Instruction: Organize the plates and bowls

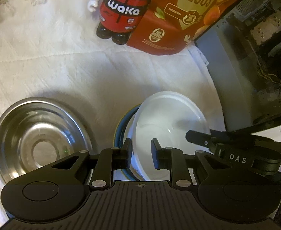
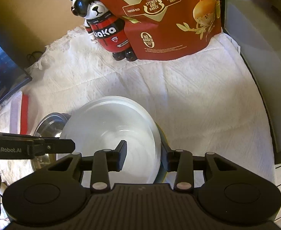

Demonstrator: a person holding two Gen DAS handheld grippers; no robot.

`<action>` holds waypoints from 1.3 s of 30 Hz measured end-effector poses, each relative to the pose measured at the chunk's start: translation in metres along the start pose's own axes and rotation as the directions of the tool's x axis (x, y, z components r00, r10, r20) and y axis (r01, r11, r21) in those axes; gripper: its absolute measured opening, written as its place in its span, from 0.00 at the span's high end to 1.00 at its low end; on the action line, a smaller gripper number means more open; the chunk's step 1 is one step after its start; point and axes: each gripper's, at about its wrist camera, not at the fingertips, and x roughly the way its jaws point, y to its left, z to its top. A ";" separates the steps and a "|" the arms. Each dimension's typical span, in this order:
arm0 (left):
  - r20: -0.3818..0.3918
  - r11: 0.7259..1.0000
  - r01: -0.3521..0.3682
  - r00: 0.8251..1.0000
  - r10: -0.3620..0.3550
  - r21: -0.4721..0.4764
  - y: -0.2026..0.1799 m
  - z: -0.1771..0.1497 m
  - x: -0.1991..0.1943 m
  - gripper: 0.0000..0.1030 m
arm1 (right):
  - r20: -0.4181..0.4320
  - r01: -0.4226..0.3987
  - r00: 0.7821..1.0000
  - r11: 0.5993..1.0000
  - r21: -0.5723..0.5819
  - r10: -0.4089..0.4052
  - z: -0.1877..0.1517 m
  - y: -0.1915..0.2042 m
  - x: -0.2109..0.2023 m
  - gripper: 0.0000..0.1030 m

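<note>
White translucent plastic bowl sits tilted on a blue-rimmed plate, near the counter's front, on the white cloth. Both grippers are at its rim. Left gripper: jaws spread, straddling the bowl's left rim, one finger outside, one inside, with a gap either side, so not pinching yet. Right gripper: jaws also straddle the right rim, inner finger inside the bowl, outer finger outside against the wall; looks close to the rim, but whether it actually clamps, cannot tell.

Likely reason for the two-sided hold: the bowl is thin and flexible, so gripping opposite rims keeps it level while it is seated on or lifted from the plate. The tilt suggests it is not nested flat yet.

Steel bowl stands just beside the stack on the left, upright and apart from the plate. It is probably the next stacking item.

Room: open cloth ahead of the bowls is wide. At the back, a toy bear and a red quail-egg bag stand well apart. On the right a dark PC case walls off the cloth edge, near the right gripper, so there is little sideways room. On the far left, a red-edged container lies behind the steel bowl.
</note>
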 end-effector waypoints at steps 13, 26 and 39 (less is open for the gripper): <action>0.065 0.995 0.090 0.994 -0.092 0.036 0.020 -0.015 -0.029 0.76 | 0.197 0.189 0.965 0.980 -0.062 -0.173 -0.014 0.026 -0.040 0.56; 0.220 0.995 -0.101 0.970 0.105 -0.028 0.118 -0.032 -0.074 0.76 | 0.279 0.089 0.957 0.996 -0.019 -0.080 -0.047 0.104 -0.045 0.47; 0.166 0.986 -0.166 0.972 0.166 -0.011 0.166 -0.040 -0.045 0.76 | 0.119 0.066 0.991 0.997 0.026 -0.069 -0.105 0.157 0.011 0.46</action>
